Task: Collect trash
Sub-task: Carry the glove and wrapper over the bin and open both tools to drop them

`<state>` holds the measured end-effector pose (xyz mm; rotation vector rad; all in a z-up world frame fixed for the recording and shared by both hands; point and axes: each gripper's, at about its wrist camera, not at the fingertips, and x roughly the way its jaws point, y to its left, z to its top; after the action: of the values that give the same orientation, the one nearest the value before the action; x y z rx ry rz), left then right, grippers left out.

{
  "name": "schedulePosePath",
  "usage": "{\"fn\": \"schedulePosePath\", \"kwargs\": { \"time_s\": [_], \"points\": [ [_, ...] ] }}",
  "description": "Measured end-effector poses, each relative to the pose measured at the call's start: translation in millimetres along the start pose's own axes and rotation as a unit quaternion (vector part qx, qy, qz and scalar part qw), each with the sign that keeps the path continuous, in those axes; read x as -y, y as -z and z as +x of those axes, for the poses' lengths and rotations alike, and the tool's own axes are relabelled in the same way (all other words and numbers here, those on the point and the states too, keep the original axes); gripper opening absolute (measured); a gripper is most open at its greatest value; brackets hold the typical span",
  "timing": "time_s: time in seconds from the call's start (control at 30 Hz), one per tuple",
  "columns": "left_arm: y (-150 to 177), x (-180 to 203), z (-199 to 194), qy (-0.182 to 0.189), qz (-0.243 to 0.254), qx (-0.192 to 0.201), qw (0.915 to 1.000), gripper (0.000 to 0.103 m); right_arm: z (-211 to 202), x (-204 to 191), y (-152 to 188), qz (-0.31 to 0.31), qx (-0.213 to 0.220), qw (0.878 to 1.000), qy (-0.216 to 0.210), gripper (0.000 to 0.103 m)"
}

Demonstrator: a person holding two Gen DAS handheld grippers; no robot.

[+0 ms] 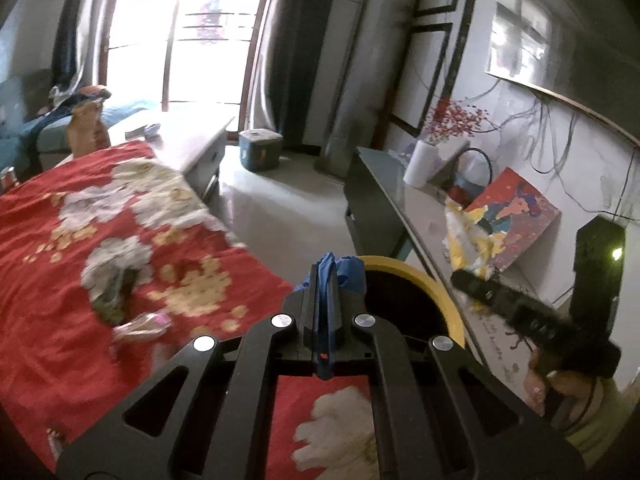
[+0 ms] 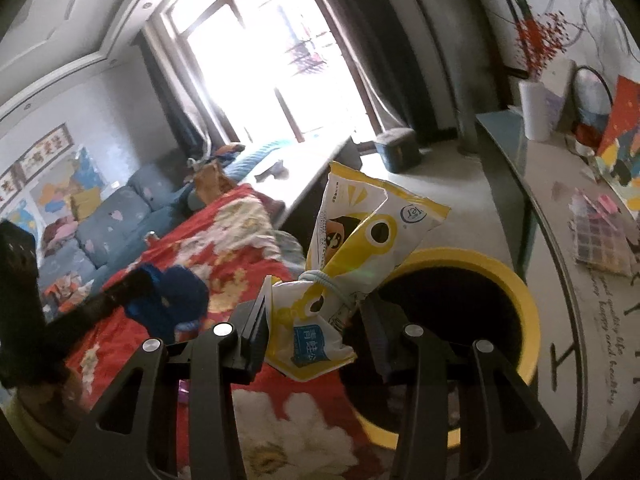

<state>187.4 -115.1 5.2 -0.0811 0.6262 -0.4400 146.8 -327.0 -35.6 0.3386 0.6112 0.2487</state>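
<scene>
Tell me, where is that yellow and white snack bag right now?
In the right wrist view, the snack bag is pinched in the right gripper, just left of the yellow-rimmed bin, above the red floral bedspread.

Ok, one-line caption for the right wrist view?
Right gripper holds a yellow-and-white snack bag beside the yellow-rimmed bin, above the red floral blanket.

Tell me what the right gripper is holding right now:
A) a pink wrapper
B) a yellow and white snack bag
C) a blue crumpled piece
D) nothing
B: the right gripper is shut on the yellow and white snack bag, just beside the yellow-rimmed bin.
</scene>
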Motion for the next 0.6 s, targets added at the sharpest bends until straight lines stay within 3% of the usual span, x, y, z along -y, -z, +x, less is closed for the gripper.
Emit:
{"fn": "schedulePosePath", "kwargs": {
  "time_s": [0.5, 0.6],
  "points": [
    [-23.0, 67.3, 82.0, 0.060, 0.036, -0.052, 0.9962, 0.000, 14.7, 50.3, 23.7, 0.038, -0.047, 0.998, 0.034, 0.041],
    [-26.3, 73.6, 96.6, 0.066, 0.038, -0.059, 0.9954, 0.000, 18.8, 58.7, 28.2, 0.046, -0.056, 0.997, 0.032, 0.046]
  ]
}}
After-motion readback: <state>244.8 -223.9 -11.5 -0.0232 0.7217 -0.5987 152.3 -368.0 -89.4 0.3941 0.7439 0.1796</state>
